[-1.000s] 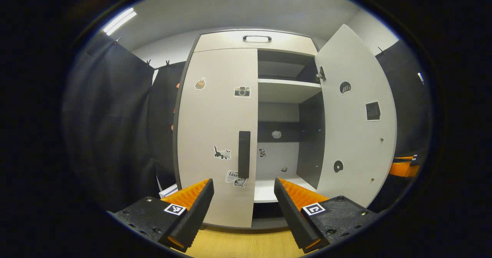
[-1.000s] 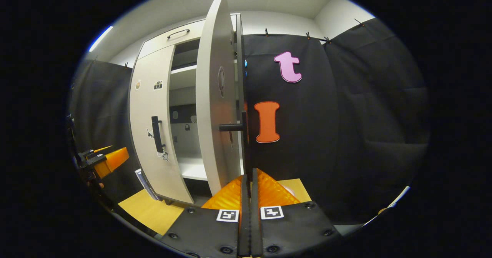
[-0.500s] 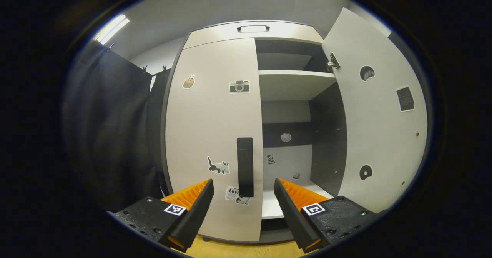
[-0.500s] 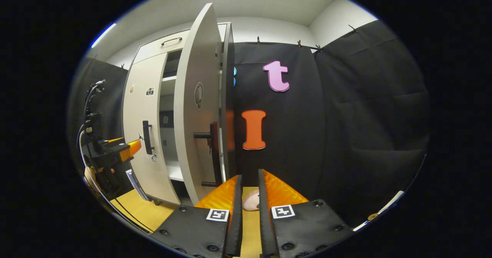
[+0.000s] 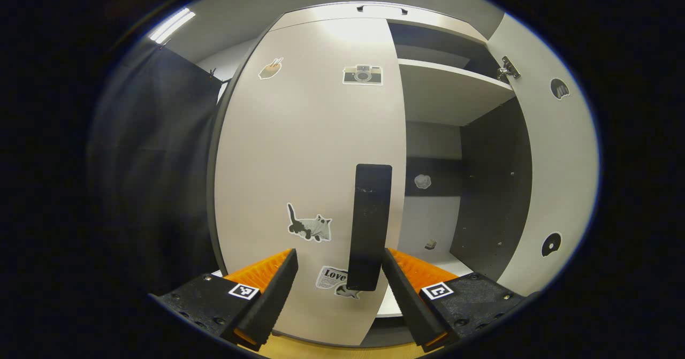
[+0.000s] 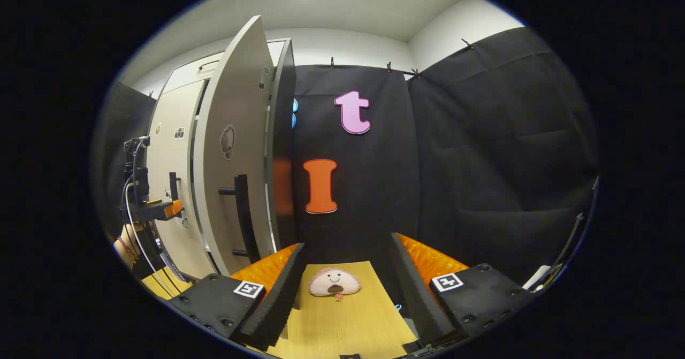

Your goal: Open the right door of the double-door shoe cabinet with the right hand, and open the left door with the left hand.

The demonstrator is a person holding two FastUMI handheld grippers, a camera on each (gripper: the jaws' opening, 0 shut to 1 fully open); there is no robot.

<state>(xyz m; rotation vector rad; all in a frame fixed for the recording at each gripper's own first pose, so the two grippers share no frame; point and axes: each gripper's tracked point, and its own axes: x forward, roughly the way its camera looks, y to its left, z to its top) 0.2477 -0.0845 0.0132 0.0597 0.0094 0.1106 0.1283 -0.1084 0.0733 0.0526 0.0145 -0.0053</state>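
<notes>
The pale shoe cabinet's left door (image 5: 310,150) is closed and carries several stickers. Its black bar handle (image 5: 369,225) hangs close in front of my left gripper (image 5: 340,287), which is open; the handle's lower end shows between the two fingers, unpressed. The right door (image 5: 556,177) stands swung wide, baring the shelves (image 5: 449,91). In the right gripper view that right door (image 6: 230,150) is nearly edge-on, its black handle (image 6: 242,214) to the left of my right gripper (image 6: 345,289). The right gripper is open and holds nothing. The left gripper (image 6: 158,209) shows far left by the left door (image 6: 168,188).
A small plush toy (image 6: 334,283) lies on the wooden floor (image 6: 348,321) just ahead of the right gripper. Black cloth walls (image 6: 481,161) close the booth behind and to the right. A hand (image 6: 126,241) holds the left gripper.
The left gripper has moved in close to the left door's handle. The right gripper has opened, let go of the right door's handle and drawn off to its right.
</notes>
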